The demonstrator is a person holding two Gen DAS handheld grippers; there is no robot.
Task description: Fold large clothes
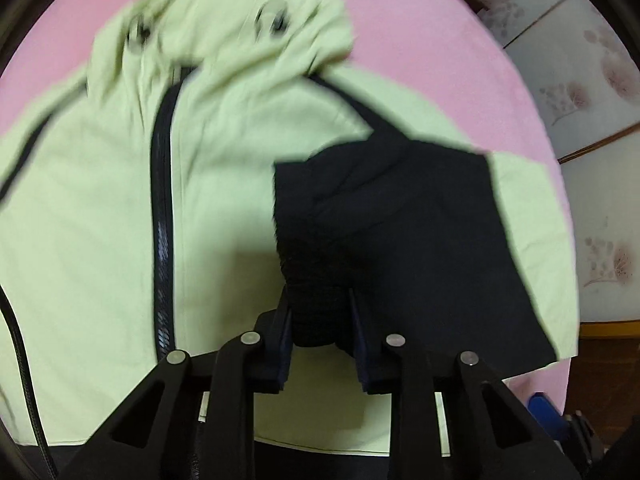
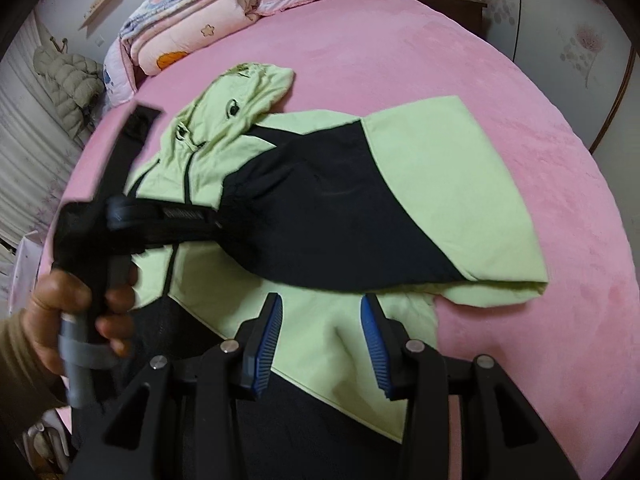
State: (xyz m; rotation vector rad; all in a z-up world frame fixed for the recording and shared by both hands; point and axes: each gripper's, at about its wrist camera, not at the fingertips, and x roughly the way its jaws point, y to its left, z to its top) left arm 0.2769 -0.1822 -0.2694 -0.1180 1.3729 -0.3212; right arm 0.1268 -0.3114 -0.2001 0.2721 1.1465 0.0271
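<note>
The jacket (image 2: pixel 420 168), pale green with black panels, lies face up on the pink bedspread (image 2: pixel 440 60), hood (image 1: pixel 224 20) toward the headboard and the black zip (image 1: pixel 162 216) running down its middle. One sleeve (image 2: pixel 320 220), black on its lower half and green near the shoulder, is drawn across the chest toward the zip, which reads as the sleeve-in fold that narrows a large garment before it is doubled over. The left gripper (image 1: pixel 320 320) has its jaws narrowed onto the black ribbed cuff (image 1: pixel 316 308) of that sleeve, the pads pressing the bunched knit from both sides, so the cuff serves as the handle by which the sleeve is carried and laid. From the right wrist view the same gripper shows at the left, held in a person's hand (image 2: pixel 80 312), reaching in over the body of the jacket. The right gripper (image 2: pixel 322 336) hangs above the lower front of the jacket with its blue pads (image 2: pixel 270 344) standing partly apart and nothing between them; it looks to be waiting, free to pin or smooth the cloth. Folded quilts (image 2: pixel 180 24) sit piled at the head of the bed, well apart from the jacket, leaving the fold plenty of flat room
</note>
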